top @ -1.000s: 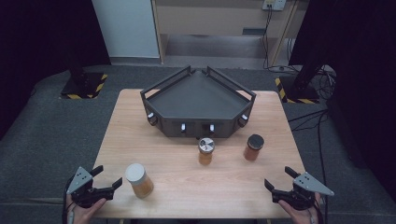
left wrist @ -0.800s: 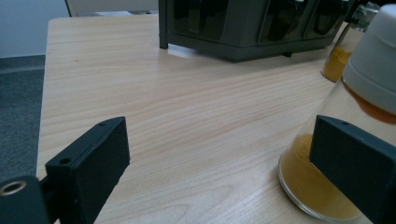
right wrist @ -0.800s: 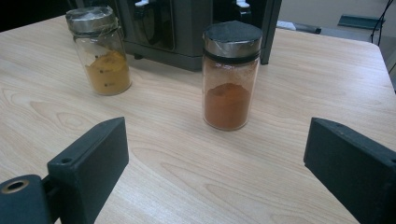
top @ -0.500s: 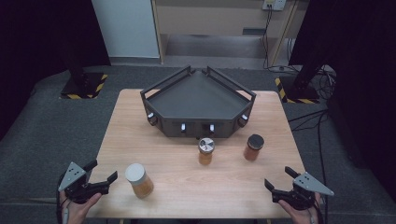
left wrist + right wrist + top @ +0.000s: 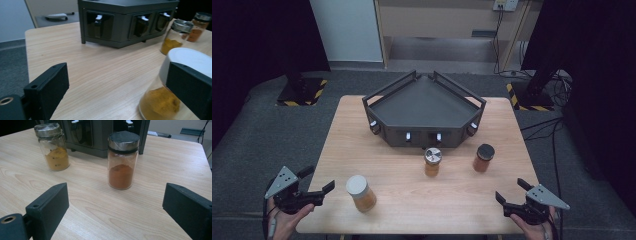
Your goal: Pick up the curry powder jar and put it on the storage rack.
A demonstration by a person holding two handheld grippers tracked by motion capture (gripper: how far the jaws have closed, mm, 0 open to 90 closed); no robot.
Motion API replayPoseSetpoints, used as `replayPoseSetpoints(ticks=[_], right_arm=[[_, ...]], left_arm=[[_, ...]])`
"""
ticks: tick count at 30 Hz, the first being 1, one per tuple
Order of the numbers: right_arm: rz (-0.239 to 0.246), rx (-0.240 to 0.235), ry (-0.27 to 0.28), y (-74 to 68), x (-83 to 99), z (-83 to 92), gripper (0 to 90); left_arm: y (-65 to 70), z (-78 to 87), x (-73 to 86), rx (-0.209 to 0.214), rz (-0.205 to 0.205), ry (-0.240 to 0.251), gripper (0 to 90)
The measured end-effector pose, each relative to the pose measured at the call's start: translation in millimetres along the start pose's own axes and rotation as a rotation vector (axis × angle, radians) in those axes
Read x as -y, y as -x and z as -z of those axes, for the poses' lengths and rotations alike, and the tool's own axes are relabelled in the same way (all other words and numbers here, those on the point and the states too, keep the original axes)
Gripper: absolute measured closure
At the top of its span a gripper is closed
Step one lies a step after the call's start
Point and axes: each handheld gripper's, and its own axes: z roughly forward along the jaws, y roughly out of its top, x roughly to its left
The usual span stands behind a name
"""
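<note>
Three spice jars stand on the wooden table (image 5: 412, 200). The white-lidded jar (image 5: 360, 193) (image 5: 175, 87) of yellow powder is at the front left. A silver-lidded jar (image 5: 432, 161) (image 5: 52, 147) (image 5: 176, 36) of yellow powder stands in the middle. A black-lidded jar (image 5: 483, 157) (image 5: 123, 160) (image 5: 198, 26) holds orange-red powder. My left gripper (image 5: 318, 183) (image 5: 117, 92) is open at the table's left front corner, to the left of the white-lidded jar. My right gripper (image 5: 512, 192) (image 5: 116, 212) is open at the right front, facing the black-lidded jar from a distance.
A dark angular rack (image 5: 424, 107) (image 5: 125, 22) (image 5: 100, 132) with white-tipped holders on its front stands at the back of the table. Grey carpet surrounds the table, with cables (image 5: 557, 130) on the floor at the right.
My left gripper has drifted left, off the table's front corner and away from the white-lidded jar. The right gripper and the jars have stayed put.
</note>
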Motion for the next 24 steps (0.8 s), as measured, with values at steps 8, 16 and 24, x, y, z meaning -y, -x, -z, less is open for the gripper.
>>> replayPoseSetpoints(ticks=[8,16,24], right_arm=[[0.0,0.003,-0.001,-0.2,-0.1,-0.2,6.8],[0.001,0.006,-0.001,-0.4,-0.1,-0.4,6.8],[0.001,0.007,0.0,-0.4,0.2,-0.4,6.9]], left_arm=[[-8.2,3.4,-8.1,0.055,-0.004,-0.01,3.1],[-8.3,-3.6,-18.9,0.143,-0.062,-0.049,2.5],[-9.7,-12.2,-22.4,0.21,-0.091,-0.064,2.5]])
